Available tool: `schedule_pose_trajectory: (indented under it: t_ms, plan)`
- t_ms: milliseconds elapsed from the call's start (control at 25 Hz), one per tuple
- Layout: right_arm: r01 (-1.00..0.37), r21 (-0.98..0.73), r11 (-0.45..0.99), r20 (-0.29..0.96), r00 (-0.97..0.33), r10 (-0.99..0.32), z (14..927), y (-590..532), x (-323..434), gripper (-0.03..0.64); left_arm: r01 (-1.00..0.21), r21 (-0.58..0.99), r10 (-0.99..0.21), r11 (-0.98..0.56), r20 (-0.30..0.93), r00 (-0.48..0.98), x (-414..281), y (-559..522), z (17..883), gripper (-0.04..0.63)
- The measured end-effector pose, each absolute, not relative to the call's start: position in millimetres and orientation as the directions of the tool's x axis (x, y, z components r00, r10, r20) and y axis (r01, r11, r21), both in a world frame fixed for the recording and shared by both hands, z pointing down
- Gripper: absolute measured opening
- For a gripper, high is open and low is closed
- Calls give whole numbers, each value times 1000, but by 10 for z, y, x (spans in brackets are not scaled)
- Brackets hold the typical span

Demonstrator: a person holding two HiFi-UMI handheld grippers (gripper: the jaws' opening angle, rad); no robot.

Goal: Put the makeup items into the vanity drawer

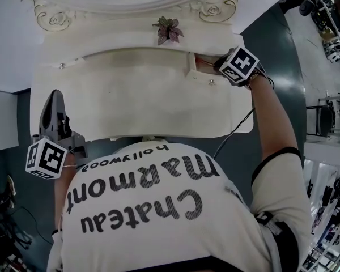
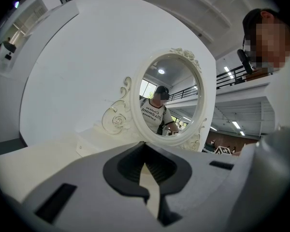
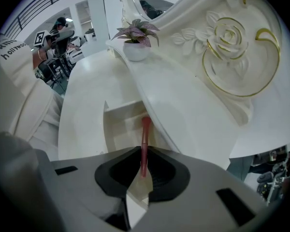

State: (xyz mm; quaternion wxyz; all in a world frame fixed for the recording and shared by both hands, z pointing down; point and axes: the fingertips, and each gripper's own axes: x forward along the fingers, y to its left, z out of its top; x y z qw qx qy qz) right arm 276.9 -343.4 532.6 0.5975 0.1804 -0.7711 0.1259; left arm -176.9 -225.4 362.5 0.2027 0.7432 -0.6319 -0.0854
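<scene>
Desk: cream-white vanity desk [image 1: 130,95] with carved rose scrollwork and a bare top.
Drawer: small cream drawer [image 3: 121,129] at the desk's right end, pulled open under the edge of the desk top.
Right claw [image 3: 144,170]: pinched on a slim pink-red makeup stick [image 3: 145,139] and held at the drawer mouth.
Makeup stick: gripped at its near end. Its far end reaches over the drawer's inside, close below the desk top's edge. Whether it touches the drawer floor cannot be told.
Left claw [image 2: 147,175]: jaws drawn together to a narrow slit, with nothing between them.
Left claw position: in the head view [image 1: 54,103] it sits off the desk's front left corner, well apart from the drawer, and points toward the mirror.
Mirror: oval mirror in a white carved frame [image 2: 137,110] stands at the back of the desk.
Plant: small pink-leaved plant in a white pot [image 1: 168,30] sits on the raised back ledge, left of the drawer.
</scene>
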Motion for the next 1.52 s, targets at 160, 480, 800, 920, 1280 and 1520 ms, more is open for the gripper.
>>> schedule_pose_trajectory:
  t_ms: [160,480,800,920,1280,1520]
  plan:
    - [-437,24,899,964,-227,-136,5327,-3448,2773,58,-903,417,-976,-107,127,174,-1805,-2260,3611,8]
    - [-461,-4,888,955,-266,-134,5329,-3453,2770,58,-900,427,-978,-92,132,163,-1814,-2272,3603,8]
    - [-503,-61,862,931,-340,-132,5329,-3445,2759,60,-903,417,-977,-100,131,168,-1756,-2295,3528,8]
    - [-520,-76,851,925,-355,-134,5341,-3447,2776,60,-910,401,-975,-101,141,171,-1745,-2308,3530,8]
    - [-552,-76,830,908,-382,-171,5328,-3473,2790,60,-915,391,-973,-103,153,175,-1709,-2320,3486,8]
    - [-561,-72,824,894,-403,-196,5320,-3477,2791,66,-916,378,-974,-132,123,191,-1677,-2311,3407,8]
